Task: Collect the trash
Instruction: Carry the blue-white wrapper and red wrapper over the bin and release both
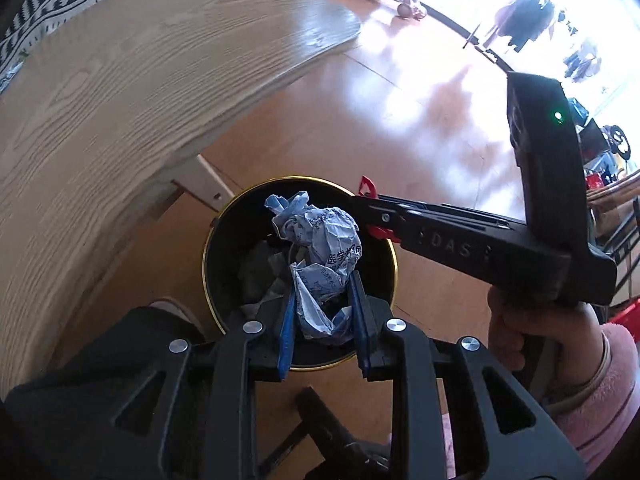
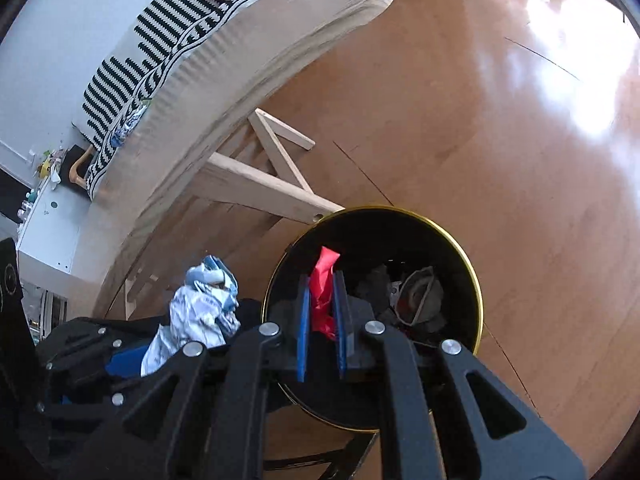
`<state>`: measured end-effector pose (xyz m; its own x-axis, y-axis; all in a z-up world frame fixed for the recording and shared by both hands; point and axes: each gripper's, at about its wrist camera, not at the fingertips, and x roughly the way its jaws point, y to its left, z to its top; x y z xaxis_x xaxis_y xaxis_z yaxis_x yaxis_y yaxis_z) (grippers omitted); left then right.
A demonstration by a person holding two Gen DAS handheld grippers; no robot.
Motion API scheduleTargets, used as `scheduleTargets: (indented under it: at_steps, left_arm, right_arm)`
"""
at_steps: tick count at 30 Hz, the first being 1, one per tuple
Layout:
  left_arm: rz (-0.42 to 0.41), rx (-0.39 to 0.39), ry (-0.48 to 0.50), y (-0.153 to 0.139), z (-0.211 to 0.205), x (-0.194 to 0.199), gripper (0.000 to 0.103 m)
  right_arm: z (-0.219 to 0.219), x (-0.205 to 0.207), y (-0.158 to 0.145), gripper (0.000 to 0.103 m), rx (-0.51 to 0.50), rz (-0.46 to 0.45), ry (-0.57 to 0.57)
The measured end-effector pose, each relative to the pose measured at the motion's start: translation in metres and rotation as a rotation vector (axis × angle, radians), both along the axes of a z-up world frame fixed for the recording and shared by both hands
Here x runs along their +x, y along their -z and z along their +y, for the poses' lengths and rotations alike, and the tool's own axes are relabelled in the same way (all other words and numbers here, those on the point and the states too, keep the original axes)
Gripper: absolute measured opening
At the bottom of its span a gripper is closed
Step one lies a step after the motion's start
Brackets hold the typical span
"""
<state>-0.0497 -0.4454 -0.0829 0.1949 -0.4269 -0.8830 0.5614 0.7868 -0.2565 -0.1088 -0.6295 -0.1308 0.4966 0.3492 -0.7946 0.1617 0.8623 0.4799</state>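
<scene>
I have my left gripper (image 1: 322, 312) clamped on a crumpled wad of blue-and-white printed paper (image 1: 320, 248), and it hangs right over the mouth of the round black bin with the gold rim (image 1: 208, 240) that stands on the wooden floor beside the leg of the pale wood table (image 1: 120, 92). The wad looks feather-light and springy; it gives under the blue pads (image 1: 287, 332), so a pinch across its lower fold is enough, though a loose flap could slip out if I shook it. My right gripper (image 2: 322, 312) is pressed nearly together on a thin scrap of red plastic wrapper (image 2: 324, 280), held above the near side of the same bin. That scrap is limp and slick, best held across its middle as it is now. Inside the bin I see dark crumpled rubbish (image 2: 416, 296) already lying at the bottom.
</scene>
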Motion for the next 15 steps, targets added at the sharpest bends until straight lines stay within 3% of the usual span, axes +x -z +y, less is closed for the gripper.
scheduleTargets:
  at_steps: [15]
  left_arm:
    - [0.041,-0.001,0.017,0.006,-0.002,0.000,0.026]
  right_arm:
    - [0.001,0.021,-0.001,0.011,0.003,0.028,0.011]
